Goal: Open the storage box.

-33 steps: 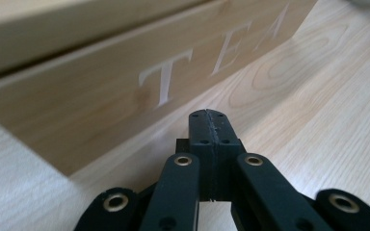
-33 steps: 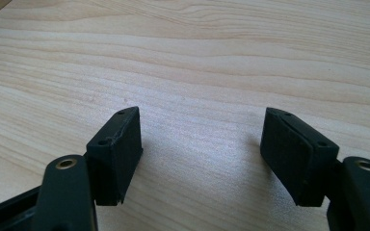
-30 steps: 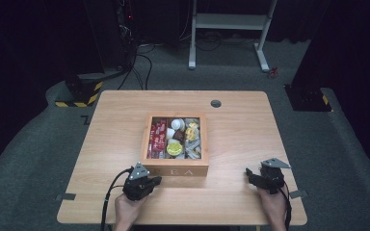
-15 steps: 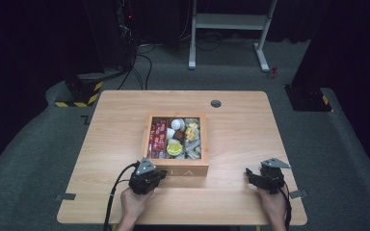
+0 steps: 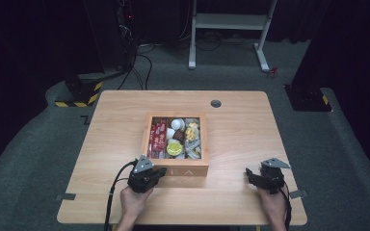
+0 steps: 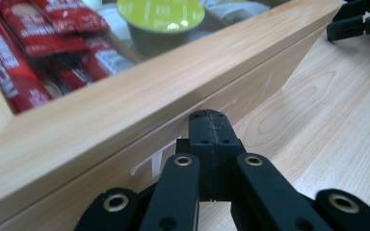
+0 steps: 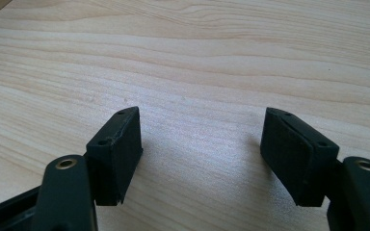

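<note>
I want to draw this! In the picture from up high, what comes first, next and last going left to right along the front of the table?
Left gripper → wooden box → right gripper.

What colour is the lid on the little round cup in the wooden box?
Yellow-green. The cup shows it best in the left gripper view, in the box next to the red packets.

This looks like a dark test lab. A lone wooden table [image 5: 125, 125] stands on grey carpet [image 5: 38, 144]. Far behind it, black cables [image 5: 139, 67] run along the floor, near a white metal stand [image 5: 231, 21] and yellow-and-black striped blocks [image 5: 79, 94] on the left.
</note>
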A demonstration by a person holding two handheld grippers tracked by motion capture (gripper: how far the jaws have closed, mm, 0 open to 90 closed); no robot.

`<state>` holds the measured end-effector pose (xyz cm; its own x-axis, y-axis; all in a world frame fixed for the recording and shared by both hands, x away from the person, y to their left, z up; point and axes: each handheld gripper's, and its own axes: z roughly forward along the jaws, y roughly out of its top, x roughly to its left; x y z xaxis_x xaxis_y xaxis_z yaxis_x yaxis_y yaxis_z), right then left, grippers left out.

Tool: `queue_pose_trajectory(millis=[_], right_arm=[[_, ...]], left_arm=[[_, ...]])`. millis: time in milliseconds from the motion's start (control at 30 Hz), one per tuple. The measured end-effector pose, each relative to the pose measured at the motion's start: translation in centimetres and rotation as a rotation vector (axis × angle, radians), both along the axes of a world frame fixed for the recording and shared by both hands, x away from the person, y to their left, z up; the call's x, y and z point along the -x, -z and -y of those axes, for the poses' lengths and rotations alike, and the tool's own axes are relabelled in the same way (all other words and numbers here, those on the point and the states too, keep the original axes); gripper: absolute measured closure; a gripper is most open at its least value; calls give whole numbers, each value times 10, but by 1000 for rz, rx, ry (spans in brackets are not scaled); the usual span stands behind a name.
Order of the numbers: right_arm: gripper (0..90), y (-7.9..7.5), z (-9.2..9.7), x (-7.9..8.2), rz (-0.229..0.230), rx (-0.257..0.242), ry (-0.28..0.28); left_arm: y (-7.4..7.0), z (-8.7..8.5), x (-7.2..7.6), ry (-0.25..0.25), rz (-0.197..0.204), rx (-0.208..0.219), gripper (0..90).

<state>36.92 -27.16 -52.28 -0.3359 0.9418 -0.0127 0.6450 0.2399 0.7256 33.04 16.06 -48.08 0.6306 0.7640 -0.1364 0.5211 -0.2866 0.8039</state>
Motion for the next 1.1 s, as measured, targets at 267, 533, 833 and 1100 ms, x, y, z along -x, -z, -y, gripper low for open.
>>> queue_pose_trajectory(millis=[267,533,833,1100], right_arm=[[310,0,0,0,1,1,-1],[308,0,0,0,0,0,-1],[309,0,0,0,0,-1,0],[309,0,0,0,1,0,-1]], left_arm=[[-3,2,-2,-1,-2,1,900],[-4,2,-2,-5,0,5,900],[-6,-1,-3,-23,-8,31,900],[-10,-4,-4,-42,-13,34,900]])
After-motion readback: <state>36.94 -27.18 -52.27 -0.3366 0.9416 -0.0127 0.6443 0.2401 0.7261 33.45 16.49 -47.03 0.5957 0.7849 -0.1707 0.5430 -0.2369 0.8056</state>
